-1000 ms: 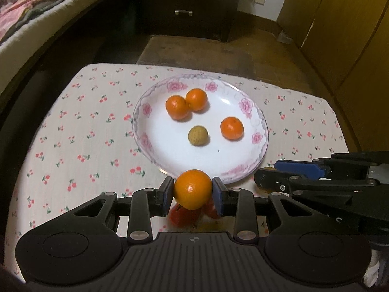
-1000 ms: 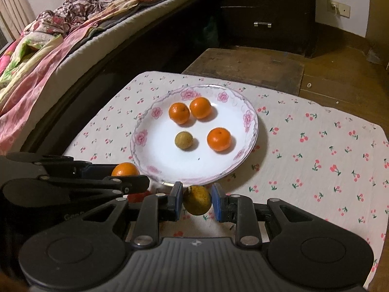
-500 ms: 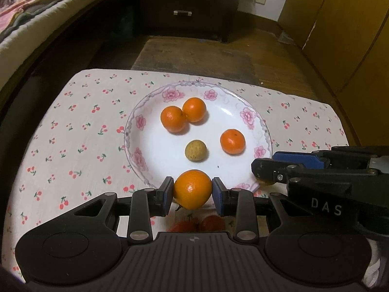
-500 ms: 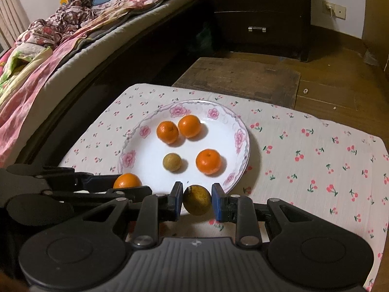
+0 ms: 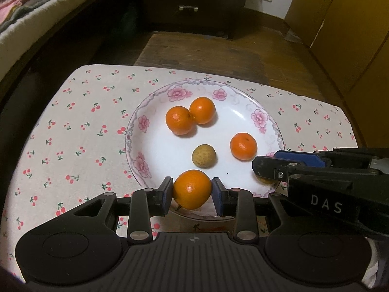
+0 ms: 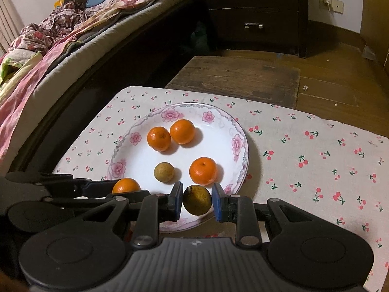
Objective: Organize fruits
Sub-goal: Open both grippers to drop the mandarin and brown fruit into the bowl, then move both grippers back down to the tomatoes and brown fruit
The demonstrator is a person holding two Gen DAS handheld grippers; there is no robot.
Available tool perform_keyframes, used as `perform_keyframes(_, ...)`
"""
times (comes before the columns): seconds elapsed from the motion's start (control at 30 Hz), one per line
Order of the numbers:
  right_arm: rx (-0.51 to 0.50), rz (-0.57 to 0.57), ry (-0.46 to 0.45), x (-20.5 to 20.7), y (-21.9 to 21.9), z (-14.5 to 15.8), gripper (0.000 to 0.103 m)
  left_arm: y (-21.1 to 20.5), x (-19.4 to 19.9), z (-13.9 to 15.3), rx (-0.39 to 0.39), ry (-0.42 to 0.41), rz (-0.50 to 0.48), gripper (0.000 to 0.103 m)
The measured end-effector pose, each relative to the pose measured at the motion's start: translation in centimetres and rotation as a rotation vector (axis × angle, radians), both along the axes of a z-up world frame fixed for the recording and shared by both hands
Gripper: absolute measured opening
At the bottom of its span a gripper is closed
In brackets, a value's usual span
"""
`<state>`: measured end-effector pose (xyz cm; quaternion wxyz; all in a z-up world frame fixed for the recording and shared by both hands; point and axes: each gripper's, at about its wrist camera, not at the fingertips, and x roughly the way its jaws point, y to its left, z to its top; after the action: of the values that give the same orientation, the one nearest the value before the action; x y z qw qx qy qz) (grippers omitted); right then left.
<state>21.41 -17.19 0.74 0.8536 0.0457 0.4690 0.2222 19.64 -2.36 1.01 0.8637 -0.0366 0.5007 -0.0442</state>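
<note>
A white floral plate (image 5: pixel 143 170) (image 6: pixel 239 146) sits on the cherry-print cloth and holds three oranges (image 5: pixel 180 120) (image 6: pixel 159 138) and a small tan fruit (image 5: pixel 203 156) (image 6: pixel 164 172). My left gripper (image 5: pixel 192 192) is shut on an orange (image 5: pixel 192 189) over the plate's near rim; the orange also shows in the right wrist view (image 6: pixel 126 185). My right gripper (image 6: pixel 197 200) is shut on a dark yellow-green fruit (image 6: pixel 197 200) over the plate's near right rim. In the left wrist view the right gripper (image 5: pixel 279 168) reaches in from the right.
The cloth-covered table (image 5: pixel 73 126) (image 6: pixel 316 160) ends at a dark wooden bench (image 6: pixel 238 77) beyond. A bed (image 6: pixel 48 48) runs along the left, a dark drawer cabinet (image 6: pixel 252 14) stands behind, and a wooden wardrobe (image 5: pixel 352 24) is on the right.
Both grippers have moved forward with their fruit, from the cloth in front of the plate to over its near rim. The red fruits seen under the left gripper are out of view.
</note>
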Motion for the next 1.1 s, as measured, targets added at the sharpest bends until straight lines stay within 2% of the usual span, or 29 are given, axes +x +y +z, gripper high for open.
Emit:
perform_keyframes(0.47,0.01,-0.013,-0.018,0.0,-0.1,0.4,0.027,0.0,-0.2,0.7,-0.006,-0.021,0.0,0.043)
perform_keyframes(1.1,-0.001,0.022,-0.028,-2.7,0.4,1.5,0.027,0.8,-2.5,2.2,-0.013,-0.045,0.003,0.047)
